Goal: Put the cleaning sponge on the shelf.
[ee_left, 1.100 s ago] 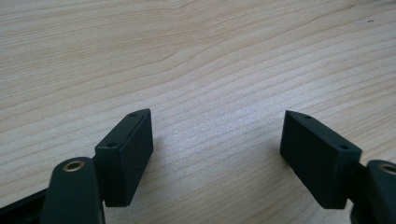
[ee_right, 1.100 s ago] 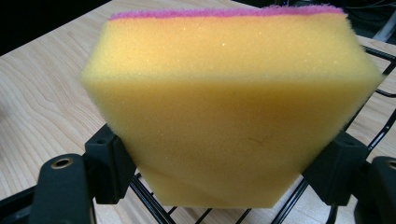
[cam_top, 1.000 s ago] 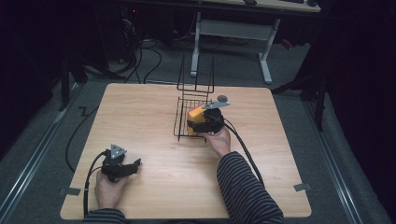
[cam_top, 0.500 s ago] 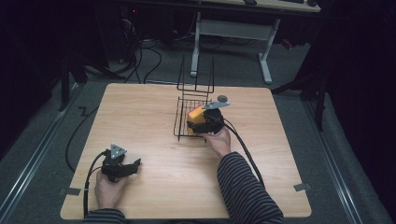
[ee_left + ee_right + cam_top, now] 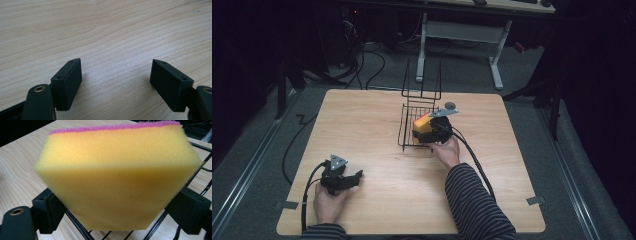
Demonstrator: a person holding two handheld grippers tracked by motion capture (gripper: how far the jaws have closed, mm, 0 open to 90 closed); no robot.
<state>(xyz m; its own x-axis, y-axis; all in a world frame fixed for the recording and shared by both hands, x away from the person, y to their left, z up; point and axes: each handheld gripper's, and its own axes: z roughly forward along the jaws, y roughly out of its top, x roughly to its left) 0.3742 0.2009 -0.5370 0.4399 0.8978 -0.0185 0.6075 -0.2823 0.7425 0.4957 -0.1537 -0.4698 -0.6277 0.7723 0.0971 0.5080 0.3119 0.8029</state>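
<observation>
A yellow sponge (image 5: 422, 122) with a pink scouring layer on top stands on edge in a black wire basket (image 5: 404, 131) at the middle of the wooden table (image 5: 362, 120). My right gripper (image 5: 424, 133) reaches into the basket from the near side. In the right gripper view the sponge (image 5: 117, 177) sits between the two pads (image 5: 51, 212), which still touch its sides. The jaws of this gripper (image 5: 116, 206) have just been opening, so the grip is loosening. My left gripper (image 5: 355, 177) rests low at the near left, open over bare wood (image 5: 116, 75).
The basket's tall wire handle (image 5: 422, 80) rises at its far side, and its wires (image 5: 200, 162) run under the sponge. A cable (image 5: 477, 160) trails from the right gripper along the striped sleeve (image 5: 472, 200). Desk legs and cables stand on the floor beyond the table.
</observation>
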